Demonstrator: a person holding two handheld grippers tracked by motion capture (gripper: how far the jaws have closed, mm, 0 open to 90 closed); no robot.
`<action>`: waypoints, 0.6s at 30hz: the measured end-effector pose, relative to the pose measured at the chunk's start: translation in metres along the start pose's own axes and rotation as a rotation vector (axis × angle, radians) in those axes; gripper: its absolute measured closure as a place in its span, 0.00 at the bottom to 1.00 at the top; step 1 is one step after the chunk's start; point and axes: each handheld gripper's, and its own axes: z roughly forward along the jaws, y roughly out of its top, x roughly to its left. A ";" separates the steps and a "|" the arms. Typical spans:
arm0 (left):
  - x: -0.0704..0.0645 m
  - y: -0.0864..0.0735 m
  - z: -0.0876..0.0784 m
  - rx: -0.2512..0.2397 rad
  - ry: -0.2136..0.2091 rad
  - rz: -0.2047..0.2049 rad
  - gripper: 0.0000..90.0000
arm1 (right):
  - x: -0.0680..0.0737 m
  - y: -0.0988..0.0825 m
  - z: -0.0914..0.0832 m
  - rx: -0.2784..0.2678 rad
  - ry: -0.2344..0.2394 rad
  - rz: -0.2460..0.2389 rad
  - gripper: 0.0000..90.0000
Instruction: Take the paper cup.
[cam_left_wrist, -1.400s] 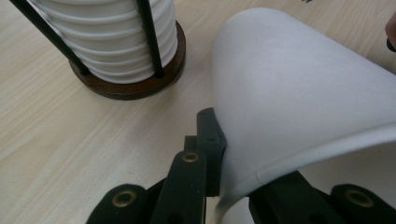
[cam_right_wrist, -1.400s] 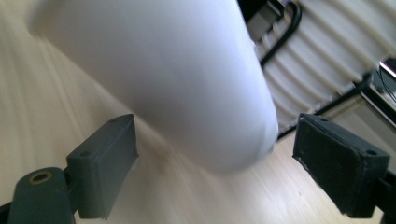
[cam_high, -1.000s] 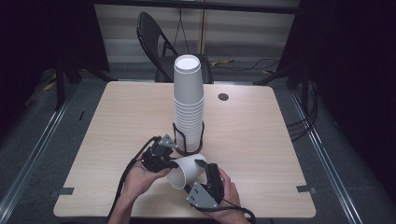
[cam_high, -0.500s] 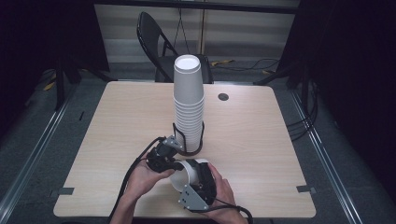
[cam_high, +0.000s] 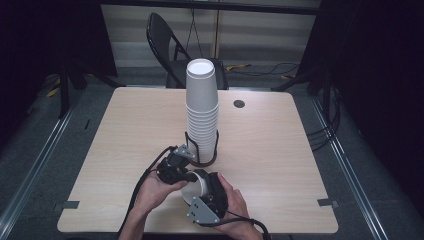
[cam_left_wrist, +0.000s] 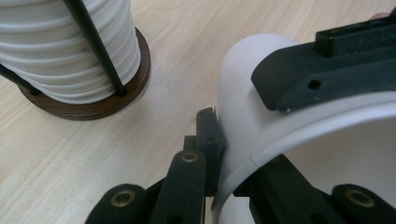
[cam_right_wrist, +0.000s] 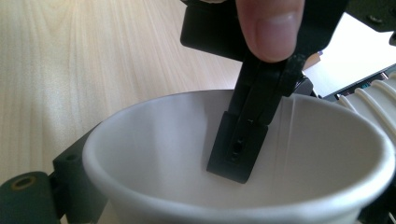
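1. Left gripper (cam_high: 176, 170), just in front of the cup stack (cam_high: 202, 112), is clamped on the rim of a single white paper cup (cam_high: 196, 186): in the left gripper view one jaw lies outside the wall and the other inside it, and the right gripper view shows the inner finger (cam_right_wrist: 240, 149) flat against the cup's inside wall.
2. Cup lies on its side, low over the table (cam_high: 280, 150), just in front of the stack's wire holder with its brown base (cam_left_wrist: 98, 105).
3. Right gripper (cam_high: 207, 197), nearest the person, grips the cup body across its width; one jaw rests on top of the cup wall, the other below.
4. Judgement: one cup is off the stack and held by both tools. Placing or re-stacking it is not yet done; the tall stack remains.
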 end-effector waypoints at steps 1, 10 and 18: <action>0.001 -0.001 0.000 -0.005 -0.005 -0.002 0.95 | 0.001 0.001 0.000 0.005 -0.001 -0.002 0.10; 0.001 -0.006 0.001 -0.091 0.005 -0.029 0.94 | -0.005 -0.001 -0.001 0.005 0.016 0.053 0.12; 0.001 -0.009 -0.003 -0.163 0.026 -0.032 0.86 | -0.011 -0.004 -0.005 -0.022 0.006 0.125 0.13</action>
